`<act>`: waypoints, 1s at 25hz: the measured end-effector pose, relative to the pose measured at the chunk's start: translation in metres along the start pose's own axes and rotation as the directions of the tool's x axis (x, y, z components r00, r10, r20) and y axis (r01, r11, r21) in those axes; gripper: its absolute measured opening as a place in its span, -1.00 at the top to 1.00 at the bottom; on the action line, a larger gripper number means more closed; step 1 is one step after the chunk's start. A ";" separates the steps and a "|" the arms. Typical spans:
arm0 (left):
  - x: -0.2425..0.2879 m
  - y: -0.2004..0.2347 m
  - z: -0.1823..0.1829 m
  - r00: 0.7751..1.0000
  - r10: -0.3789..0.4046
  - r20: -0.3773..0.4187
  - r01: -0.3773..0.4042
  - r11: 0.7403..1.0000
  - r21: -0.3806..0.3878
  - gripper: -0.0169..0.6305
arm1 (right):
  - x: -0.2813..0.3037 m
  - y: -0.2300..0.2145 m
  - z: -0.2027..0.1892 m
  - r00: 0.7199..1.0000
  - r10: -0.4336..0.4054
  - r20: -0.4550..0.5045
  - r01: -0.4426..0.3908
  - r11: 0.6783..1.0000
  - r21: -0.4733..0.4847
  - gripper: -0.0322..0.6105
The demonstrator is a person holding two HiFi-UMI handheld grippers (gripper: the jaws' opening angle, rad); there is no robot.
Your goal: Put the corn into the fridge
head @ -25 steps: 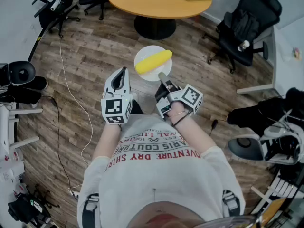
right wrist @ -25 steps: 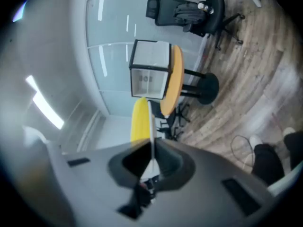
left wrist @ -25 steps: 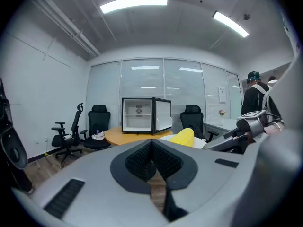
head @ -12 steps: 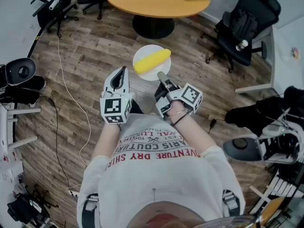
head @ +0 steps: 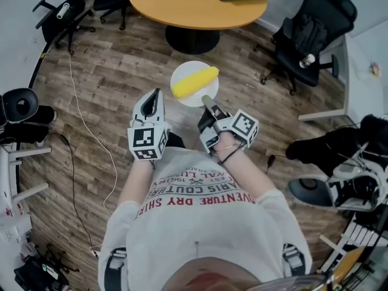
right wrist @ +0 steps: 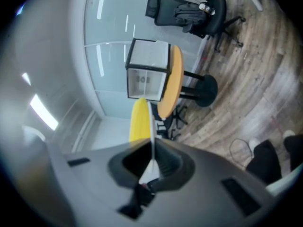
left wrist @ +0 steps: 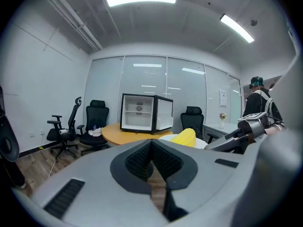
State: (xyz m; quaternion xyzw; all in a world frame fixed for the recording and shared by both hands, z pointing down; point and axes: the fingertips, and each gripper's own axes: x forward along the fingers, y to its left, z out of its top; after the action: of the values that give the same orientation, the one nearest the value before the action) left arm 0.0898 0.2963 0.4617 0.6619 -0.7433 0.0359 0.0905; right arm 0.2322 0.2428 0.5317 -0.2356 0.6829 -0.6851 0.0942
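Observation:
A yellow corn cob [head: 194,81] lies on a white plate [head: 182,96]. My right gripper [head: 206,100] is shut on the plate's near rim and holds it level over the wood floor. In the right gripper view the plate [right wrist: 151,126] shows edge-on between the jaws, with the corn [right wrist: 138,119] beside it. My left gripper [head: 157,94] hangs shut and empty, just left of the plate. A small fridge [left wrist: 144,112] with its door open stands on the round wooden table [head: 200,8] ahead, and the corn [left wrist: 184,136] is seen in front of it.
A black office chair [head: 309,35] with a bottle on it stands to the right of the table. More chairs [head: 73,5] are at the upper left. A white cable [head: 91,126] runs over the floor at left, and dark equipment [head: 21,105] lies by the left edge.
The table and floor have slid slightly down the head view, as if I edged towards the table. Both grippers and the plate with the corn keep their places.

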 end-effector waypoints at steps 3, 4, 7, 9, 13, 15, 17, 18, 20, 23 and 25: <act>0.024 0.018 0.005 1.000 -0.017 -0.005 0.017 1.000 -0.007 0.87 | 0.023 0.002 0.009 1.000 -0.019 0.016 0.019 1.000 0.008 0.79; 0.033 0.025 0.008 1.000 -0.024 -0.006 0.024 1.000 -0.006 0.87 | 0.033 0.005 0.012 0.999 -0.023 0.022 0.023 1.000 0.007 0.79; 0.060 0.048 0.021 0.999 -0.047 -0.003 0.047 0.999 0.001 0.87 | 0.063 0.015 0.021 0.999 -0.020 0.045 0.020 1.000 0.008 0.79; 0.077 0.064 0.029 0.998 -0.063 -0.001 0.063 0.998 0.008 0.87 | 0.084 0.022 0.027 0.998 -0.017 0.062 0.016 1.000 0.017 0.79; 0.109 0.098 0.042 0.995 -0.097 -0.002 0.097 0.995 0.020 0.87 | 0.127 0.034 0.035 0.995 -0.009 0.095 0.006 1.000 0.027 0.79; 0.124 0.115 0.049 0.994 -0.110 -0.003 0.111 0.993 0.028 0.87 | 0.147 0.041 0.039 0.994 -0.005 0.110 0.001 1.000 0.030 0.79; 0.136 0.130 0.056 0.992 -0.123 -0.005 0.123 0.992 0.033 0.87 | 0.165 0.047 0.042 0.993 -0.003 0.120 -0.001 0.999 0.034 0.79; 0.140 0.136 0.058 0.992 -0.127 -0.006 0.127 0.991 0.036 0.87 | 0.173 0.049 0.043 0.992 -0.004 0.123 -0.001 0.999 0.035 0.79; 0.150 0.148 0.063 0.992 -0.130 -0.007 0.130 0.991 0.040 0.87 | 0.188 0.053 0.047 0.992 -0.004 0.129 -0.001 0.999 0.039 0.79; 0.165 0.164 0.067 0.992 -0.124 -0.010 0.124 0.992 0.028 0.87 | 0.208 0.057 0.053 0.991 -0.013 0.131 0.008 0.999 0.044 0.79; 0.173 0.169 0.067 0.993 -0.121 -0.008 0.121 0.992 0.021 0.87 | 0.218 0.057 0.056 0.992 -0.017 0.122 0.013 0.999 0.041 0.79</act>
State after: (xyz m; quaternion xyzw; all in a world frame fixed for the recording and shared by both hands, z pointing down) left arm -0.1016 0.1362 0.4383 0.7065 -0.7011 0.0402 0.0878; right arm 0.0570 0.0921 0.5160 -0.2804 0.6601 -0.6836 0.1354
